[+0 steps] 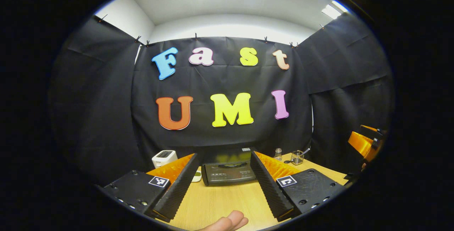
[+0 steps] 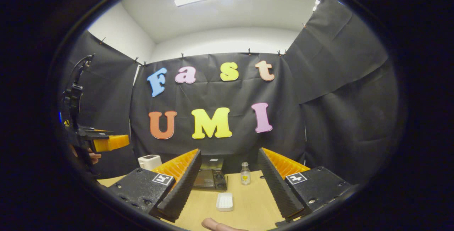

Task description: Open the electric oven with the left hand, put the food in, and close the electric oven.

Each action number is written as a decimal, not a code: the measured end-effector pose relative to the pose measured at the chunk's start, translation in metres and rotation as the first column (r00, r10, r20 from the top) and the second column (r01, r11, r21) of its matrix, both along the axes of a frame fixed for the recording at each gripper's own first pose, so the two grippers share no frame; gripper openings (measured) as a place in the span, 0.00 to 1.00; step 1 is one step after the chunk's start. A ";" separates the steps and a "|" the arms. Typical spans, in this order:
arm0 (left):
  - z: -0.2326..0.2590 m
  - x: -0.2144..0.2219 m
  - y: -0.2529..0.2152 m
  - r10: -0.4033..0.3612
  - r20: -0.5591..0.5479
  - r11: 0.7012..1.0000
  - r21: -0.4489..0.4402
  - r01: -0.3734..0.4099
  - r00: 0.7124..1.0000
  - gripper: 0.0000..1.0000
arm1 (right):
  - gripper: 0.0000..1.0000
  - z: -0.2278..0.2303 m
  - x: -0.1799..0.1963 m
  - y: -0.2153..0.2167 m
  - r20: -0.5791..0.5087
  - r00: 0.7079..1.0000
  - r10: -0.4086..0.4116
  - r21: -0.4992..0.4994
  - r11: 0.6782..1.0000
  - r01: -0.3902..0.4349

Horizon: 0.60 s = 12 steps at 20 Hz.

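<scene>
On the wooden table (image 1: 216, 202), at its far edge against the black cloth wall: 1 electric oven (image 1: 228, 171), dark, door closed, seen in the left gripper view between the 2 fingers of the left gripper (image 1: 223, 185), whose jaws stand wide apart and hold nothing. Left of the oven: 1 white appliance (image 1: 164, 158). Right of it: 1 small bottle (image 1: 278, 153) and 1 clear glass (image 1: 297, 157). In the right gripper view: the right gripper (image 2: 228, 188), jaws spread wide, nothing between them; 1 white tray (image 2: 225, 201) on the table between the fingers, nearer than the oven and bottle; contents cannot be told.
</scene>
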<state>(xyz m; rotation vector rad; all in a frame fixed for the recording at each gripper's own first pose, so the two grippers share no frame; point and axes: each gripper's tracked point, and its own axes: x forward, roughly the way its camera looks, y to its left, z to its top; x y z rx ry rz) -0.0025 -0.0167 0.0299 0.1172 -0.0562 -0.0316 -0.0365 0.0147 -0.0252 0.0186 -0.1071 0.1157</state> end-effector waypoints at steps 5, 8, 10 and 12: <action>-0.015 -0.018 -0.031 -0.039 0.015 0.997 -0.063 0.040 0.999 0.94 | 1.00 -0.010 0.006 0.003 -0.023 1.000 0.001 -0.019 1.000 -0.001; -0.025 -0.022 -0.027 -0.017 0.016 0.999 -0.029 0.017 1.000 0.94 | 0.96 -0.014 0.005 0.000 -0.032 1.000 0.001 -0.015 1.000 -0.002; -0.031 -0.027 -0.025 0.006 0.010 0.999 -0.034 -0.006 1.000 0.94 | 1.00 -0.018 0.006 -0.003 -0.037 0.999 0.006 0.000 1.000 -0.006; -0.031 -0.029 -0.028 0.001 0.021 0.999 -0.051 0.000 1.000 0.94 | 0.96 -0.022 0.007 -0.005 -0.048 0.999 0.009 0.008 1.000 -0.009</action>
